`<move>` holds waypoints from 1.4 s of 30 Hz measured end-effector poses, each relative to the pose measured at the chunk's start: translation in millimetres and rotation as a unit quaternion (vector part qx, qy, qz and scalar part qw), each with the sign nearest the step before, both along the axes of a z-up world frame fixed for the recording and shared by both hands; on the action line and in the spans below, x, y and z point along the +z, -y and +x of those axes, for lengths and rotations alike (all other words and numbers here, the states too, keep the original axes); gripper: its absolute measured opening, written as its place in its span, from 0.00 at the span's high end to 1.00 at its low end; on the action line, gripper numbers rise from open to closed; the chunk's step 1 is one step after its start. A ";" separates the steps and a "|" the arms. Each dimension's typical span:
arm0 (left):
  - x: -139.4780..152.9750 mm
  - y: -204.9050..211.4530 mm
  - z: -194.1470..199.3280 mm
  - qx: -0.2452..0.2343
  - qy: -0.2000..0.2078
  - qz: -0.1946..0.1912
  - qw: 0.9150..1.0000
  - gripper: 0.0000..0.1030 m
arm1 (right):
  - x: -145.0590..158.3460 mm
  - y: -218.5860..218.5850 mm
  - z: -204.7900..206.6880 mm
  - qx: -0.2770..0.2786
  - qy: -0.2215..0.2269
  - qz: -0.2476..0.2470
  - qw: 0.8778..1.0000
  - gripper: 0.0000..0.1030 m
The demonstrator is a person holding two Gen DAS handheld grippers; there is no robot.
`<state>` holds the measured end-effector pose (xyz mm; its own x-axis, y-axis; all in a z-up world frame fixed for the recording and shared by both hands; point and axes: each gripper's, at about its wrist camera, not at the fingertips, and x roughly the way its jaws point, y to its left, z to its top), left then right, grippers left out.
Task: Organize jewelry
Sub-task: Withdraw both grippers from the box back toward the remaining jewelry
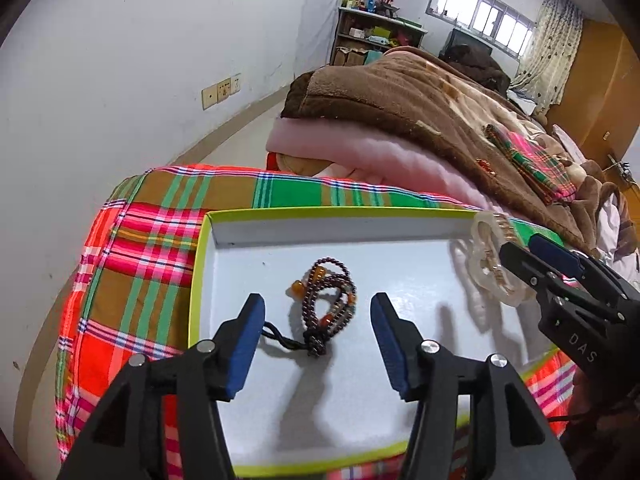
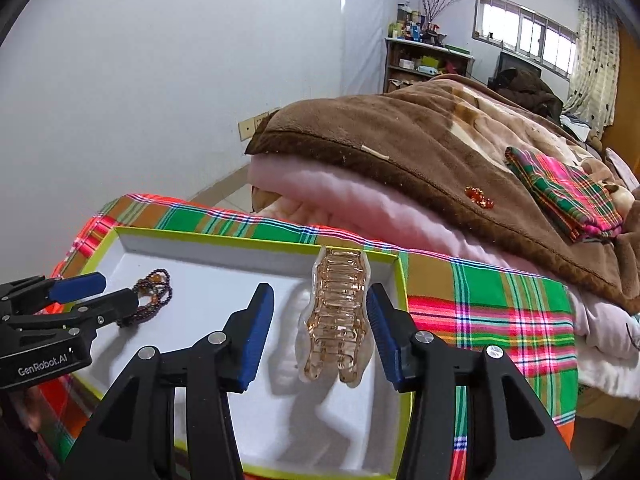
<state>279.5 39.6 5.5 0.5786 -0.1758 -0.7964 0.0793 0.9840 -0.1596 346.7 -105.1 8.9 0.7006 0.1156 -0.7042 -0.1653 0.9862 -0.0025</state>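
1. The hair claw clip (image 2: 338,320), clear peach plastic with ribbed interlocking teeth, is hanging above the right part of the box, its long axis running toward the far rim; whether it is touching the floor I cannot tell.
2. The right gripper (image 2: 320,334) is spreading its blue-padded fingers wide; the clip is sitting between them, touching the right pad (image 2: 380,332) only, well apart from the left.
3. The beaded bracelet (image 1: 326,306), dark round beads with amber ones, is lying coiled on the box floor near the middle, its black cord tail (image 1: 280,338) trailing toward the near-left corner.
4. The left gripper (image 1: 318,340) is hovering over the bracelet with fingers wide apart, gripping nothing.
5. The box (image 1: 340,213) is shallow cardboard, white inside with a lime-green rim, holding the bracelet.
6. It is resting on a bed with a plaid sheet (image 1: 152,216); beyond the far rim, a brown fleece blanket (image 2: 420,148) is lying over a pink quilt (image 2: 328,192).
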 end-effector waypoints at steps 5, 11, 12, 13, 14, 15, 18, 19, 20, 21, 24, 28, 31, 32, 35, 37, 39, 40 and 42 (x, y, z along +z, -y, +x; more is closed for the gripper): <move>14.8 0.8 -15.4 -0.001 0.017 -0.007 1.000 0.43 | 13.4 2.5 -18.8 0.000 0.015 0.011 1.000 0.52; 30.7 1.0 -42.1 0.000 0.037 -0.009 0.999 0.43 | 30.9 2.6 -49.5 0.005 0.037 0.024 0.999 0.52; 32.0 0.8 -46.2 0.002 0.039 -0.011 0.999 0.43 | 33.3 1.8 -54.0 0.007 0.039 0.025 0.999 0.52; 34.1 0.7 -50.9 0.002 0.041 -0.011 0.999 0.42 | 35.9 0.7 -60.1 0.009 0.043 0.025 0.999 0.52; 35.3 0.7 -54.0 0.002 0.043 -0.011 0.999 0.42 | 38.0 -0.3 -65.3 0.010 0.046 0.025 0.999 0.52; 36.8 0.5 -57.8 0.002 0.045 -0.011 0.999 0.42 | 39.4 -0.6 -68.2 0.011 0.048 0.023 0.999 0.52; 41.5 -0.5 -68.5 0.005 0.051 -0.006 0.999 0.42 | 43.6 -2.5 -80.3 0.014 0.055 0.020 0.998 0.52; 42.6 -1.5 -72.1 0.007 0.053 -0.005 0.999 0.42 | 44.9 -2.6 -84.2 0.016 0.057 0.023 0.998 0.52; 44.3 -2.3 -74.8 0.008 0.055 -0.007 0.998 0.42 | 46.0 -2.6 -88.1 0.017 0.059 0.026 0.998 0.52; 45.6 -3.7 -78.5 0.009 0.056 -0.009 0.998 0.42 | 46.3 -2.0 -91.2 0.017 0.060 0.027 0.998 0.52; 48.3 -7.5 -89.0 0.012 0.060 -0.015 0.998 0.42 | 47.0 0.9 -104.9 0.017 0.063 0.034 0.997 0.52; 48.5 -13.1 -107.8 0.011 0.067 -0.026 0.997 0.42 | 44.2 10.6 -121.5 0.016 0.061 0.045 0.997 0.52; 45.8 -17.3 -120.1 0.009 0.069 -0.033 0.997 0.42 | 38.1 21.0 -133.6 0.009 0.053 0.057 0.997 0.52; 44.4 -19.1 -124.4 0.010 0.068 -0.035 0.997 0.42 | 34.7 24.2 -138.0 0.006 0.050 0.058 0.997 0.52; 39.8 -23.0 -135.6 0.010 0.066 -0.045 0.997 0.42 | 25.4 32.1 -147.3 0.004 0.039 0.058 0.998 0.52; 36.9 -24.1 -142.6 0.009 0.064 -0.051 0.997 0.42 | 19.3 34.7 -151.2 0.003 0.030 0.056 0.998 0.52; 33.0 -25.0 -148.8 0.009 0.060 -0.056 0.997 0.42 | 13.1 36.9 -155.5 0.004 0.022 0.057 0.998 0.52; 30.8 -25.5 -151.8 0.008 0.058 -0.058 0.997 0.42 | 9.3 36.9 -156.8 0.009 0.016 0.059 0.998 0.52; 25.3 -27.1 -158.9 0.007 0.054 -0.064 0.997 0.42 | 3.1 35.0 -158.1 0.014 0.007 0.062 0.998 0.52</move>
<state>120.7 66.7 30.7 0.6623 -0.2631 -0.7015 0.0899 0.9574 -0.2743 188.6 -140.1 12.1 0.7049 0.2211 -0.6740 -0.1943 0.9740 0.1162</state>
